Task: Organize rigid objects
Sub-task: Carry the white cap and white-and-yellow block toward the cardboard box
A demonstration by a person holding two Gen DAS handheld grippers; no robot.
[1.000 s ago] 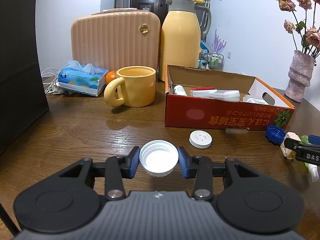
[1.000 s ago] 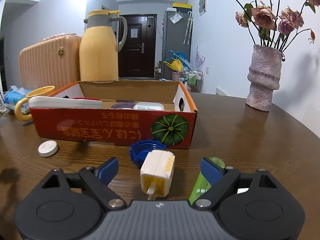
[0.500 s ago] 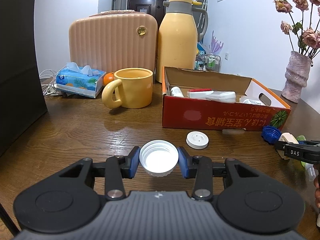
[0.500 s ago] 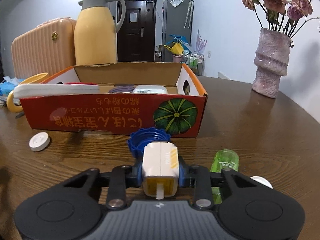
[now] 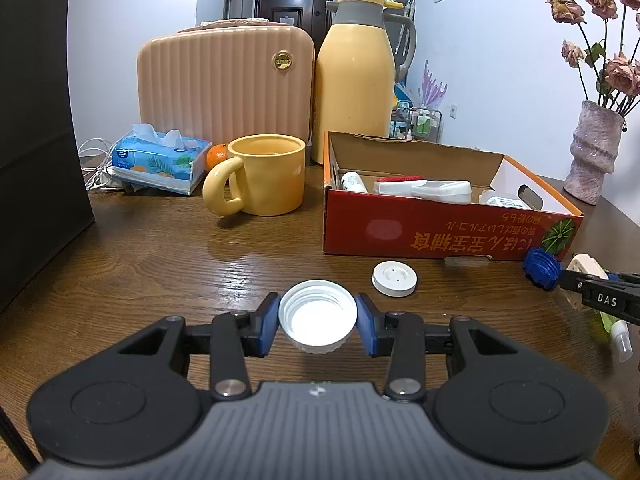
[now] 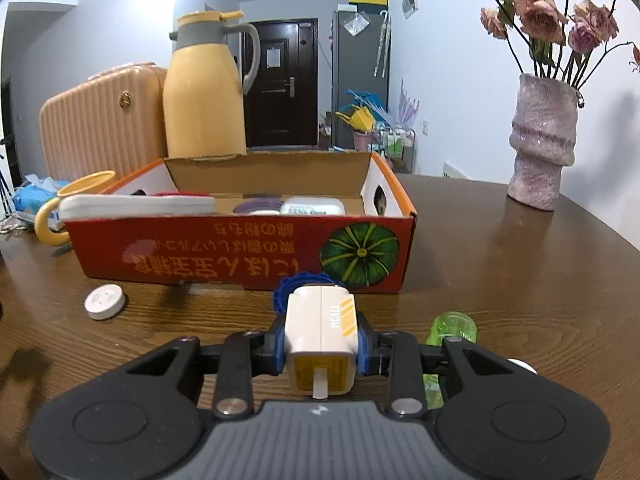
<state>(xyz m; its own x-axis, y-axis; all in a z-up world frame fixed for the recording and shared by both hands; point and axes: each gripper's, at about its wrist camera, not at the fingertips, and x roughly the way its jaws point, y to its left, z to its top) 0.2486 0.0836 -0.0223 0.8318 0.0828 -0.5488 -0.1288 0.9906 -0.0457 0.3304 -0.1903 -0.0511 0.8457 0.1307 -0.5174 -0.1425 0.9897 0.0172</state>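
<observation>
1. White-and-yellow plug adapter [image 6: 320, 338] sits clamped between the right gripper [image 6: 320, 346] fingers, prong end facing back toward the camera, long axis running fwd along the fingers.
2. Left gripper [image 5: 317, 323] fingers are closed on a white screw cap [image 5: 317, 321], open side up, held just above the worktop [image 5: 160, 272].
3. Key relation: the red cardboard box [image 6: 240, 256] lies straight ahead of both grippers, its front wall standing between the held items and the inside. Judging by both views, the right hand is nearer the box than the left.
4. Next move prob. needs a lift over that wall before release; box already holds several items, so pick a free spot.
5. Still loose on the worktop: white round disc [image 5: 394, 278] in front of the box, blue ribbed cap [image 6: 296, 284] just beyond the adapter, green bottle [image 6: 450, 330] to the right gripper's right.
</observation>
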